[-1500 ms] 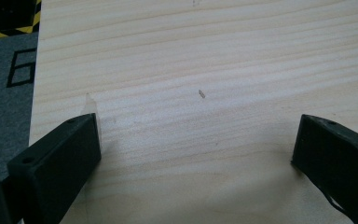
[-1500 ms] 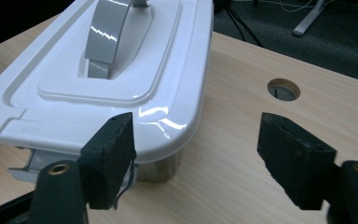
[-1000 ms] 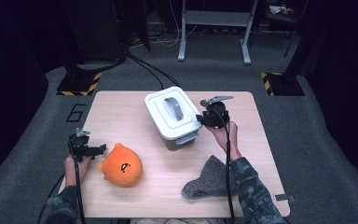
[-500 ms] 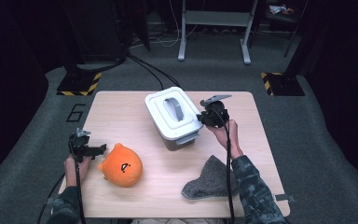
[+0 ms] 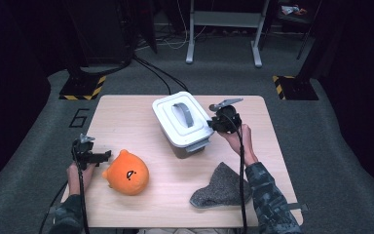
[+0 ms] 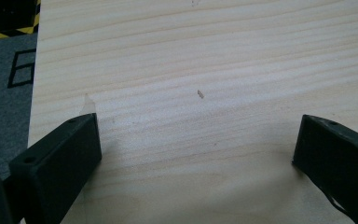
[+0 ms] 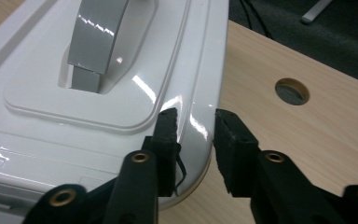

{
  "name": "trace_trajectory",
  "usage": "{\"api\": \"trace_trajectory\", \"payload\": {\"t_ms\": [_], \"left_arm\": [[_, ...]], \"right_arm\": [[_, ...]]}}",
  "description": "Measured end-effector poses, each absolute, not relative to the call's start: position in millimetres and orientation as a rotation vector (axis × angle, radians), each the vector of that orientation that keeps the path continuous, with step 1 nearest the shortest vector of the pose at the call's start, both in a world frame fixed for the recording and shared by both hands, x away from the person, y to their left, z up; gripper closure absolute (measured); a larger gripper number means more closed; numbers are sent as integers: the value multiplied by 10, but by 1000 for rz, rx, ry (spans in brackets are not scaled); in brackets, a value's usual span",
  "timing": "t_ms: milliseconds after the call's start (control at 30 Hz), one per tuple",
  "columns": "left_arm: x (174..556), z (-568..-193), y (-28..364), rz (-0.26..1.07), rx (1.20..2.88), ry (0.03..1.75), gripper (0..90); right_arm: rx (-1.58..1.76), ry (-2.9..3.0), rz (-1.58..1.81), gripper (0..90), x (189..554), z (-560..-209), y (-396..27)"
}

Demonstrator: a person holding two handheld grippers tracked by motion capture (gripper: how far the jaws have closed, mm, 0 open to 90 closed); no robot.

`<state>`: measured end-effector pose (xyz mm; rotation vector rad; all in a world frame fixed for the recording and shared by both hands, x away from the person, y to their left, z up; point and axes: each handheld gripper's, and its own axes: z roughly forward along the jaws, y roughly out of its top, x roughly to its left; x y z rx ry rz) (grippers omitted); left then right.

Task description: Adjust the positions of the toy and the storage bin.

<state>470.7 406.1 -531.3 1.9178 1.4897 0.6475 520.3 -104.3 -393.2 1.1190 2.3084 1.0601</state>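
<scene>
Near the desk's far edge, my right gripper (image 7: 193, 135) has just been nudging its jaws around the rim of the white box lid (image 7: 121, 88), pinching it; next I should lift it squarely. My left gripper (image 6: 196, 149) waits open, empty.

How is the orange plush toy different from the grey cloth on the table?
The orange plush toy is round, plump and bright, while the grey cloth lies flat, crumpled and dull. The toy sits near the left gripper, the cloth beside the person's right forearm. Both are soft and rest untouched on the table.
</scene>
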Motion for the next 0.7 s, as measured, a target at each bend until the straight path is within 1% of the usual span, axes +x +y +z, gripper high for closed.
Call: {"api": "trace_trajectory", "payload": {"t_ms": [100, 200, 333, 467, 700], "left_arm": [[4707, -5313, 4062, 647, 1918, 1490, 2], [4707, -5313, 4062, 647, 1918, 1490, 2], [4707, -5313, 4062, 647, 1919, 1489, 2], [4707, -5313, 4062, 647, 1918, 1490, 2], [4708, -5313, 4063, 647, 1919, 1489, 2]], "right_arm": [[1135, 2309, 1061, 556, 5206, -3936, -1019], [1147, 2289, 1100, 492, 5180, -3917, -989], [1092, 2289, 1126, 442, 5159, -3878, -886], [1082, 2313, 1136, 417, 5158, -3856, -736], [1029, 2348, 1117, 460, 5191, -3857, -483]]}}
